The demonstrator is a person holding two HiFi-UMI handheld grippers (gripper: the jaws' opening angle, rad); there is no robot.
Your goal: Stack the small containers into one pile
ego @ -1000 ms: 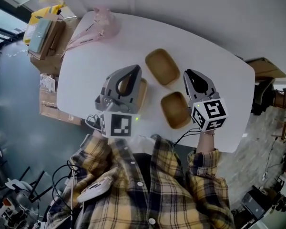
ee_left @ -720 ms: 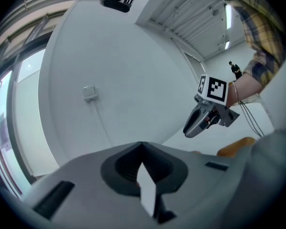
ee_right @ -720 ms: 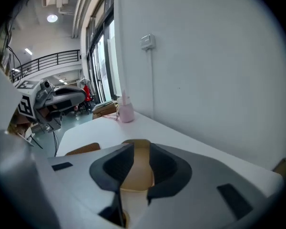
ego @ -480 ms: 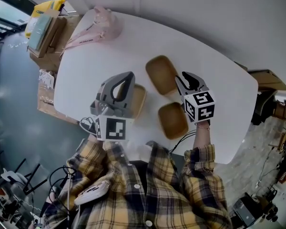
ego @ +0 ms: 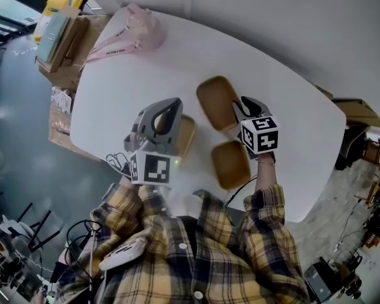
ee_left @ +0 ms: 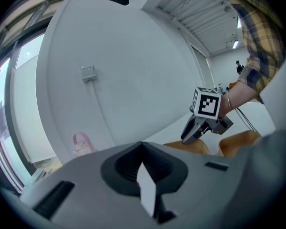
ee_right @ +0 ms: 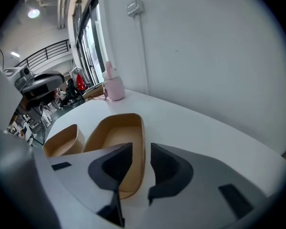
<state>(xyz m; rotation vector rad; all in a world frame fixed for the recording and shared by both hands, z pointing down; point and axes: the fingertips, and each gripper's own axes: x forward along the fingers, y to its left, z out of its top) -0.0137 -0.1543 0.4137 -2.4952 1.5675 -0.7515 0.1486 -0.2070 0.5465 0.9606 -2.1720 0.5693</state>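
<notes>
Three shallow tan containers lie on the white table: a far one, a near one, and a third partly under my left gripper. That gripper is shut and empty, hovering over the third container. My right gripper has just been opening; in the right gripper view its jaws stand apart astride the far container's right rim, pads not pressing. The third container lies left of it. The left gripper view shows the right gripper above the containers.
A pink bag sits at the table's far left corner, also in the right gripper view. Cardboard boxes stand on the floor left of the table. A white wall runs behind the far edge.
Both grippers have come down toward the table. The right one moved left, from beside the near container to the far container's rim, and its jaws now stand apart.
</notes>
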